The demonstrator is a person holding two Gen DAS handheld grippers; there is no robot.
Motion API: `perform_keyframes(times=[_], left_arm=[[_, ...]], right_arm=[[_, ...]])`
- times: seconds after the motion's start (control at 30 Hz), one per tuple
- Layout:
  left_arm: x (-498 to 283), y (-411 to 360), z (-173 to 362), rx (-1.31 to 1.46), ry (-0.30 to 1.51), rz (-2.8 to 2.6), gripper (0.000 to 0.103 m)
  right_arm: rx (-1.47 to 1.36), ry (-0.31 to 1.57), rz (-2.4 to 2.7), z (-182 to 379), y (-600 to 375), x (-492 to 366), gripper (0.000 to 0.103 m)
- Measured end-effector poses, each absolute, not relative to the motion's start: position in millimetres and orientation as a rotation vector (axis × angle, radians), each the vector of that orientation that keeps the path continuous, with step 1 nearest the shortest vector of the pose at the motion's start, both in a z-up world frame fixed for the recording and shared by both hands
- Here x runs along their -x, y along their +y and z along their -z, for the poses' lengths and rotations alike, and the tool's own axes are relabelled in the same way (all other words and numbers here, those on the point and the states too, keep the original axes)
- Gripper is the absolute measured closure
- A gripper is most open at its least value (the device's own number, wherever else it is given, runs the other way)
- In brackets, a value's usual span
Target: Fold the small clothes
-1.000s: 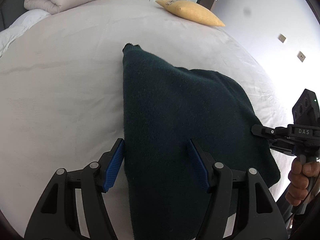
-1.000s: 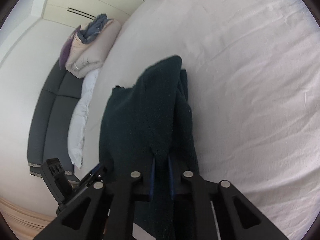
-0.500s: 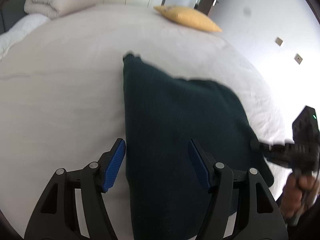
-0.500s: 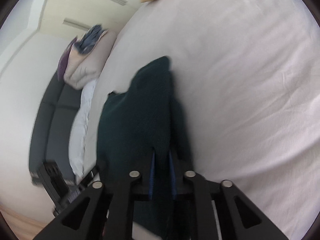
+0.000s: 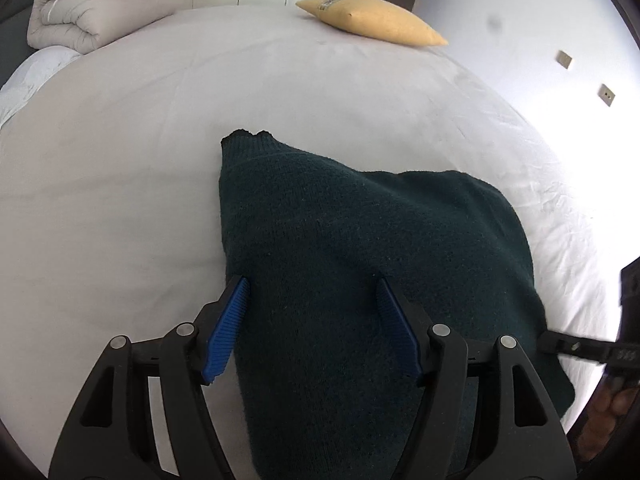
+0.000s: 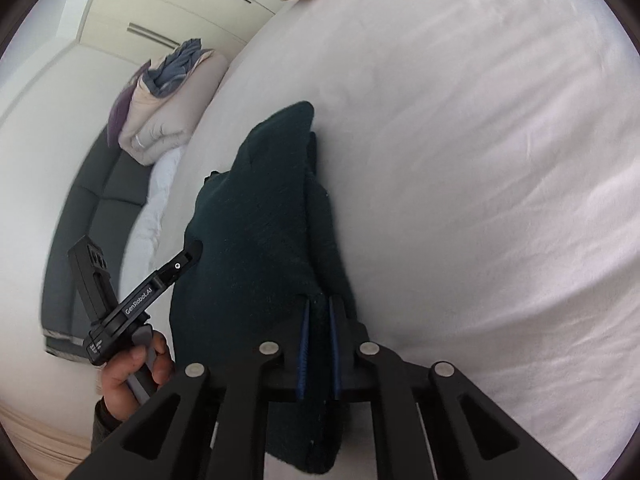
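Two grippers at one dark green sweater point(image 5: 360, 260) on the white bed point(image 5: 120, 160).
Left view: left gripper point(image 5: 312, 320) gapes wide over the knit, gripping nothing. Right view: right gripper point(image 6: 318, 344) pinches the sweater's edge tight.

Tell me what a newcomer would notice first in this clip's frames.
The dark green knit garment lying mid-bed on the white sheet, with the open left gripper straddling its near edge. The right gripper is shut on a fold of it. A yellow pillow sits at the far edge.
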State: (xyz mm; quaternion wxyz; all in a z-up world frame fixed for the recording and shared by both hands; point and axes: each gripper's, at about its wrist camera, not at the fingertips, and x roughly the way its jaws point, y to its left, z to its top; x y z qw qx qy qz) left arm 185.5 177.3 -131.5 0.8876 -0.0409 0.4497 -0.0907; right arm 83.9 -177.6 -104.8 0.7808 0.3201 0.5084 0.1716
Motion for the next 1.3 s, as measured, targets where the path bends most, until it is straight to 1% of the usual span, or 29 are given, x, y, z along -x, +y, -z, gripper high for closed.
perform_keyframes(times=[0.13, 0.23, 0.3, 0.4, 0.47, 0.5, 0.53, 0.57, 0.6, 0.67, 0.73, 0.77, 0.8, 0.83, 0.87, 0.93, 0.97, 1.0, 1.07, 1.1, 1.13, 1.17, 1.23, 1.27, 1.3], left_arm=[[-187, 173, 135, 0.059, 0.93, 0.175, 0.038], [-187, 166, 137, 0.044, 0.931, 0.163, 0.036], [-188, 162, 139, 0.045, 0.93, 0.162, 0.034], [-190, 166, 145, 0.071, 0.932, 0.166, 0.028], [-196, 169, 150, 0.096, 0.947, 0.171, 0.024], [-199, 169, 152, 0.102, 0.955, 0.173, 0.023], [-202, 169, 154, 0.106, 0.961, 0.172, 0.022], [-204, 169, 155, 0.108, 0.964, 0.173, 0.022], [-205, 169, 155, 0.11, 0.968, 0.176, 0.022], [-204, 173, 151, 0.133, 0.968, 0.19, 0.022], [-197, 184, 143, 0.22, 0.978, 0.237, 0.041], [-190, 191, 137, 0.271, 0.984, 0.255, 0.046], [-185, 195, 133, 0.3, 0.982, 0.275, 0.051], [-179, 198, 130, 0.326, 0.975, 0.303, 0.051], [-173, 202, 128, 0.356, 0.972, 0.336, 0.051], [-163, 212, 126, 0.413, 0.96, 0.357, 0.056], [-158, 216, 125, 0.426, 0.953, 0.358, 0.057], [-152, 221, 123, 0.432, 0.941, 0.346, 0.061], [-140, 232, 117, 0.425, 0.909, 0.302, 0.063], [-135, 234, 113, 0.402, 0.892, 0.267, 0.063], [-130, 238, 108, 0.38, 0.868, 0.231, 0.063], [-125, 242, 103, 0.388, 0.847, 0.214, 0.064], [-127, 245, 98, 0.437, 0.836, 0.27, 0.065], [-130, 239, 97, 0.446, 0.841, 0.326, 0.065], [-135, 228, 99, 0.451, 0.862, 0.406, 0.065]], right_arm=[[-0.629, 0.977, -0.347, 49, -173, -91, 0.089], [-0.645, 0.923, -0.46, 27, -157, -111, 0.089], [-0.623, 0.938, -0.496, 29, -140, -132, 0.087], [-0.684, 1.004, -0.521, 56, -125, -169, 0.08], [-0.669, 1.054, -0.494, 75, -118, -186, 0.08], [-0.663, 1.076, -0.458, 86, -117, -192, 0.087], [-0.681, 1.092, -0.451, 99, -117, -196, 0.097], [-0.703, 1.084, -0.455, 105, -120, -199, 0.101], [-0.733, 1.074, -0.451, 111, -126, -201, 0.103], [-0.797, 1.07, -0.474, 116, -137, -192, 0.103], [-0.755, 1.053, -0.443, 102, -144, -177, 0.103], [-0.737, 1.053, -0.442, 95, -145, -168, 0.101], [-0.733, 1.051, -0.464, 90, -146, -160, 0.09], [-0.728, 1.047, -0.512, 83, -143, -148, 0.08], [-0.715, 1.042, -0.554, 77, -136, -139, 0.078], [-0.672, 1.041, -0.628, 70, -120, -121, 0.076], [-0.663, 1.056, -0.658, 72, -112, -113, 0.076], [-0.66, 1.073, -0.67, 76, -109, -109, 0.075], [-0.631, 1.116, -0.656, 90, -101, -106, 0.076], [-0.637, 1.131, -0.652, 100, -103, -106, 0.081], [-0.655, 1.133, -0.65, 104, -106, -108, 0.089], [-0.673, 1.132, -0.646, 105, -108, -108, 0.091], [-0.687, 1.133, -0.648, 103, -110, -109, 0.091], [-0.676, 1.135, -0.653, 101, -108, -109, 0.089], [-0.67, 1.135, -0.658, 98, -108, -110, 0.081]])
